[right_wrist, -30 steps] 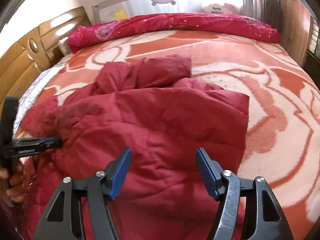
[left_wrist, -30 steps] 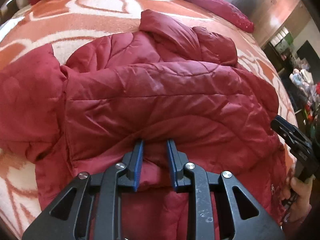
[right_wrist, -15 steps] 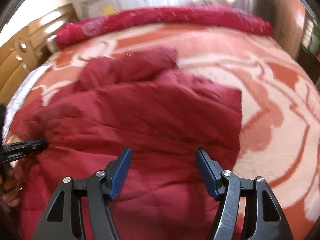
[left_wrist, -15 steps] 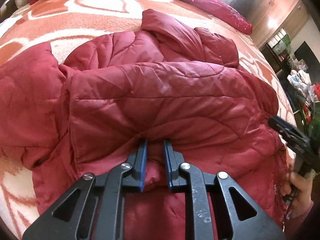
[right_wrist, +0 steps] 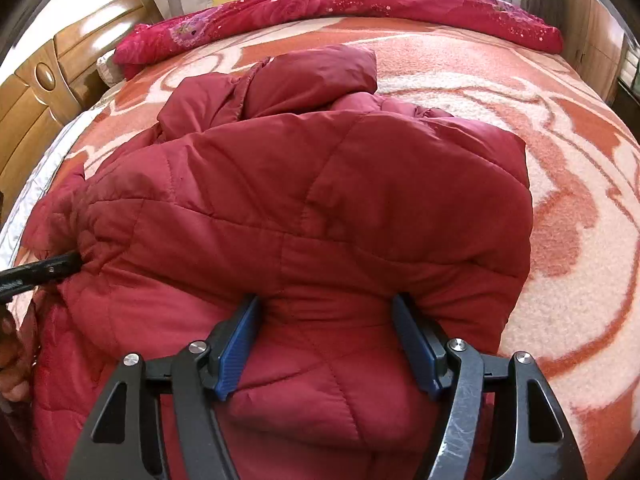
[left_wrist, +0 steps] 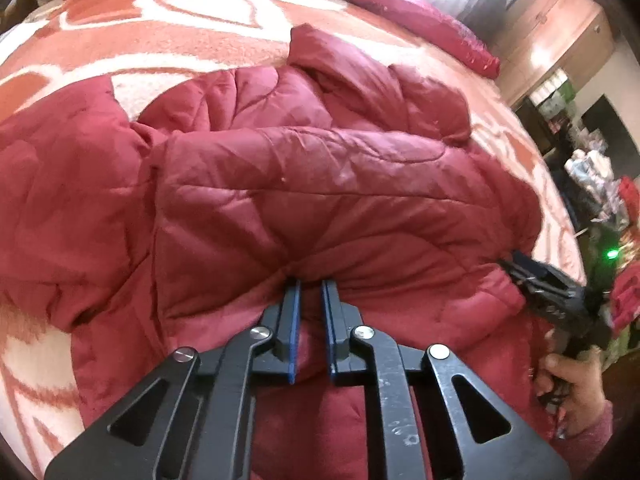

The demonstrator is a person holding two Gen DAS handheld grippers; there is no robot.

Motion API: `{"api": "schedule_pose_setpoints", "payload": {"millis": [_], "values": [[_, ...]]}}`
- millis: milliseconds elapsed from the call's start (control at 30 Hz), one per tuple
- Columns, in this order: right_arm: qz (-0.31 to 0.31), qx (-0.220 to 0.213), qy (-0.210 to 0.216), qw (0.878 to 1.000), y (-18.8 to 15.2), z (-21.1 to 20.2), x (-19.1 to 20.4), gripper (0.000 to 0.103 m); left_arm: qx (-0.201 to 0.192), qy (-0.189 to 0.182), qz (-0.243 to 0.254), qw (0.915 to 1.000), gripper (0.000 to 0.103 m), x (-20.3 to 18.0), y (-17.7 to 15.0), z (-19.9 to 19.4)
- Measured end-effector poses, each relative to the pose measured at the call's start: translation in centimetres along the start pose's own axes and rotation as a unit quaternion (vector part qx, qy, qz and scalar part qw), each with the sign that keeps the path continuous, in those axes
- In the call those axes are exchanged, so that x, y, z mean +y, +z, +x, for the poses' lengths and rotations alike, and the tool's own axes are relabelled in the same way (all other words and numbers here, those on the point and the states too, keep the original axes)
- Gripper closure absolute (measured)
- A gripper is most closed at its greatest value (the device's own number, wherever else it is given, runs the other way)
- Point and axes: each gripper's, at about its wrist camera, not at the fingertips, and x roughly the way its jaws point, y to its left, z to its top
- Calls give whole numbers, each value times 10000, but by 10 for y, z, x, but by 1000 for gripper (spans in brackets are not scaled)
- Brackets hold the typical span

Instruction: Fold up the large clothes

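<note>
A dark red quilted puffer jacket [left_wrist: 304, 192] lies on the bed, its body folded over, collar toward the far side. It also fills the right wrist view [right_wrist: 320, 208]. My left gripper [left_wrist: 311, 286] is shut on a pinch of the jacket's near folded edge; it also shows at the left edge of the right wrist view [right_wrist: 60, 268]. My right gripper [right_wrist: 326, 300] is open, its blue pads pushed in around a bulge of the jacket's folded edge. It also shows in the left wrist view [left_wrist: 520, 268] at the jacket's right edge.
The bed carries an orange and cream patterned blanket [right_wrist: 552, 168]. A rolled crimson floral quilt [right_wrist: 340, 8] lies along its far side. A wooden headboard [right_wrist: 52, 80] stands at the left. Cluttered furniture [left_wrist: 592, 168] stands beyond the bed's right edge.
My left gripper has closed tighter on the jacket's edge. My right gripper has moved forward from above the jacket until its open fingers straddle the folded edge.
</note>
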Motion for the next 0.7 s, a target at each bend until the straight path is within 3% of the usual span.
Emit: {"api": "schedule_pose_setpoints", "payload": {"millis": [300, 500, 700], "values": [[2, -141, -24, 9999, 1, -18, 3, 33, -253, -153, -337, 9990, 93, 24, -9, -40], [-99, -583, 377, 9975, -4, -62, 18, 33, -461, -320, -800, 9952, 93, 48, -19, -59], [-121, -511, 652, 9965, -11, -76, 28, 33, -589, -263, -1252, 9900, 92, 80, -27, -68]]}}
